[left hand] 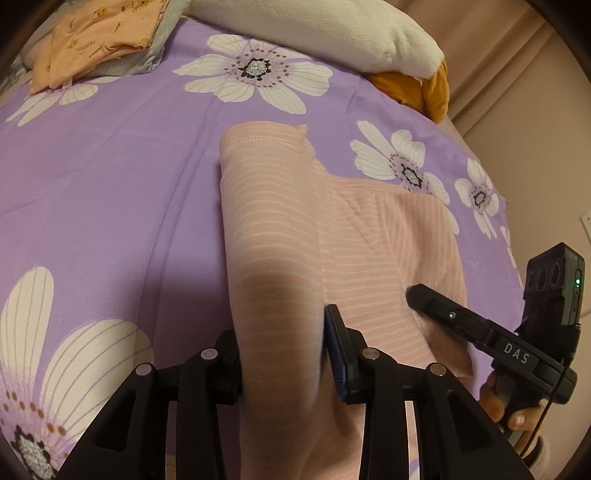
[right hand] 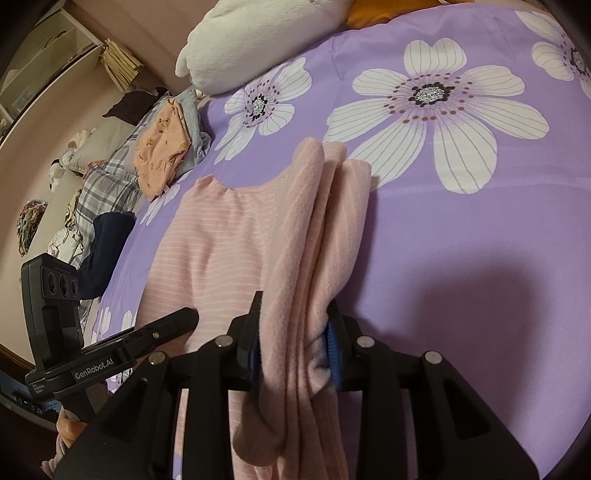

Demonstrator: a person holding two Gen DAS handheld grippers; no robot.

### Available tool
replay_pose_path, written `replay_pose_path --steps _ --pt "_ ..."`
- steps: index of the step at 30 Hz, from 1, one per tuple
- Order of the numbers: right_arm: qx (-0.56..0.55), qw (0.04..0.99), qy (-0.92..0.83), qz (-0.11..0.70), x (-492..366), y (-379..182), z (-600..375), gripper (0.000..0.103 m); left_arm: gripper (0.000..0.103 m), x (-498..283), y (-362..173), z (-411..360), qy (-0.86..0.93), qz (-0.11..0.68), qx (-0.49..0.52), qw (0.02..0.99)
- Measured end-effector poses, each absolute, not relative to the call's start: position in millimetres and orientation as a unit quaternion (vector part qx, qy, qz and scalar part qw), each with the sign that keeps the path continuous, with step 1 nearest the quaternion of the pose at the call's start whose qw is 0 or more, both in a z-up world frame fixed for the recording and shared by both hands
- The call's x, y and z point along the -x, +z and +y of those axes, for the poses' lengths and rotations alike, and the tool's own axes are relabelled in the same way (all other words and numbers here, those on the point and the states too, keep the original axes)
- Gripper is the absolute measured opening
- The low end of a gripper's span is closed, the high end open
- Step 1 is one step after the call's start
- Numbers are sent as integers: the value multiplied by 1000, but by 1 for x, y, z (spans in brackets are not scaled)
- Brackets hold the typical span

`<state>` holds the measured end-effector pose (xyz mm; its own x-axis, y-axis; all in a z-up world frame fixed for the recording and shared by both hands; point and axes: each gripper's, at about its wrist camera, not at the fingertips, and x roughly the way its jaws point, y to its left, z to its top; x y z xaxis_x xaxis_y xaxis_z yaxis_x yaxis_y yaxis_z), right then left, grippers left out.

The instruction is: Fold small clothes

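- Garment (left hand: 273, 229): a pink top with thin white stripes, lying on the bed (left hand: 110, 192) near its middle, partly folded, with both near folds lifted off the cover.
- Left claw (left hand: 284, 354): clamped on a folded strip of the garment. The cloth fills the gap between the two pads and runs forward from them to a stitched hem (left hand: 266, 142) lying on the bed.
- Right claw (right hand: 295, 350): clamped on several bunched layers of the garment's other side. The layers rise from the bed, pass between the blue pads (right hand: 334, 354) and hang down behind them.
- The flat part of the garment lies between the two held folds; in the right wrist view the neckline (right hand: 240, 186) faces away from the camera.
- Each claw shows in the other's view: the right claw at the lower right edge of the left wrist view, one finger (left hand: 436, 306) over the garment's edge; the left claw at the lower left of the right wrist view.
- A hand (left hand: 517, 413) grips the right handle; only fingers show.
- Bed cover: purple with large white flowers.
- Folded stack (left hand: 96, 40): an orange printed piece on grey cloth, at the far side of the bed, well apart from the garment.
- White plush (left hand: 332, 33) with an orange part (left hand: 417, 88) lies at the far edge.
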<state>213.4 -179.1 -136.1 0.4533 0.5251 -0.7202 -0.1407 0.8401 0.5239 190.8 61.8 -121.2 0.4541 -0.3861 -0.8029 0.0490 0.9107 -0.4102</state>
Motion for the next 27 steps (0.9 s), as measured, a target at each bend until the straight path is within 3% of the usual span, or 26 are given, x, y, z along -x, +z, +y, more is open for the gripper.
replay_pose_path --steps 27 --pt "-180 841 169 482 -200 -132 -185 30 36 -168 -113 66 -106 503 145 845"
